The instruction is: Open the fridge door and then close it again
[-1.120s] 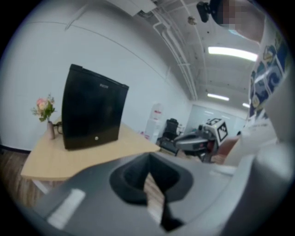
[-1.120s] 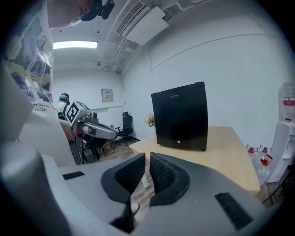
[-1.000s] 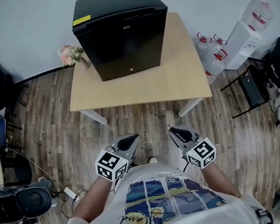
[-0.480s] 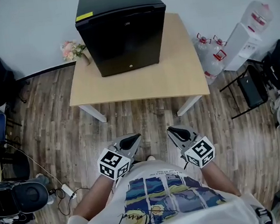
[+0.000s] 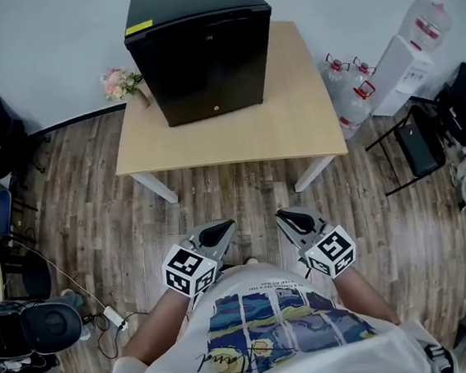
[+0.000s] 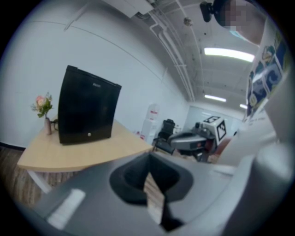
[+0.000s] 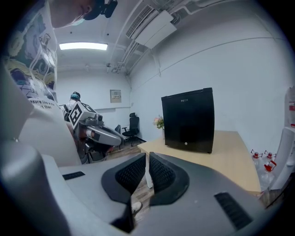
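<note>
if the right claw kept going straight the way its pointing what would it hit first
Nothing close: bare wooden floor lies ahead of the right claw. Aimed slightly downward, it would probably reach the table first, near its front edge or just under it, before the fridge. Depth is unclear.

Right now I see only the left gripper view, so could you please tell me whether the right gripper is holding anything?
Observer: No. The right gripper view shows the right gripper with its jaws together and nothing between them.
Operator: Thank you. Is anything on top of the fridge?
Observer: In the head view a yellow label sits on the fridge top, at the left end of its front edge.
Operator: Are the grippers over the table?
Observer: No. In the head view bare wooden floor lies between the table and both grippers. The left gripper is short of the table too.
</note>
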### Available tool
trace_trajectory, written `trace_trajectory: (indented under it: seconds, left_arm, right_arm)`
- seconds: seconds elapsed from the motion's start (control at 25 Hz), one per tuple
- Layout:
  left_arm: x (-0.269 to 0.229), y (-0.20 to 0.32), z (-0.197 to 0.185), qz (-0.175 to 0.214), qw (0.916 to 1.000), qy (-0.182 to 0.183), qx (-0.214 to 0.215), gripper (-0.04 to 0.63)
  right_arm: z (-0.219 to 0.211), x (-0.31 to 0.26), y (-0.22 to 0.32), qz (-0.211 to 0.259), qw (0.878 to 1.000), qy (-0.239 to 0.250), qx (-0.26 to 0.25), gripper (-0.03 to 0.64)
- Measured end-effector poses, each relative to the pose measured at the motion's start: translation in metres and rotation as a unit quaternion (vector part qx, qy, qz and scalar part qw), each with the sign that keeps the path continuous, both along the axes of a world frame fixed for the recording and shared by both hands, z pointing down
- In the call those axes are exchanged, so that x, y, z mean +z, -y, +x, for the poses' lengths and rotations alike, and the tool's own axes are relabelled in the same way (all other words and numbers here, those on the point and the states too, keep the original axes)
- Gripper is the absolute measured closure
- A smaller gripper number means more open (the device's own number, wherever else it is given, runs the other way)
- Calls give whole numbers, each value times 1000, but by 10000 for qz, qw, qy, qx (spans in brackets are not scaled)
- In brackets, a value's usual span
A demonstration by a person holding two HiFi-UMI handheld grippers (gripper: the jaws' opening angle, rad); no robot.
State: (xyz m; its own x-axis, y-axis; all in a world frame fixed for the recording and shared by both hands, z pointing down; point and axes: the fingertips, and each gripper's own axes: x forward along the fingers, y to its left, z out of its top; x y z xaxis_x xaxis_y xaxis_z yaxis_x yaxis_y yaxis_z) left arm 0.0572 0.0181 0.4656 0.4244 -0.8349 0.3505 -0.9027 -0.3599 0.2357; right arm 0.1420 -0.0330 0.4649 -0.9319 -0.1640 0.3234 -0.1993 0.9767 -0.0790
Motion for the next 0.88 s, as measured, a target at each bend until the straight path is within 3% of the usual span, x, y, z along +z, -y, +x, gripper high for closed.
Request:
trace_trajectory:
  seconds: [0.88]
  left_arm:
    - [11, 4, 1, -132, 9999, -19, -57, 588]
  right_arm:
    - [4, 13, 2, -52, 9999, -99, -25, 589]
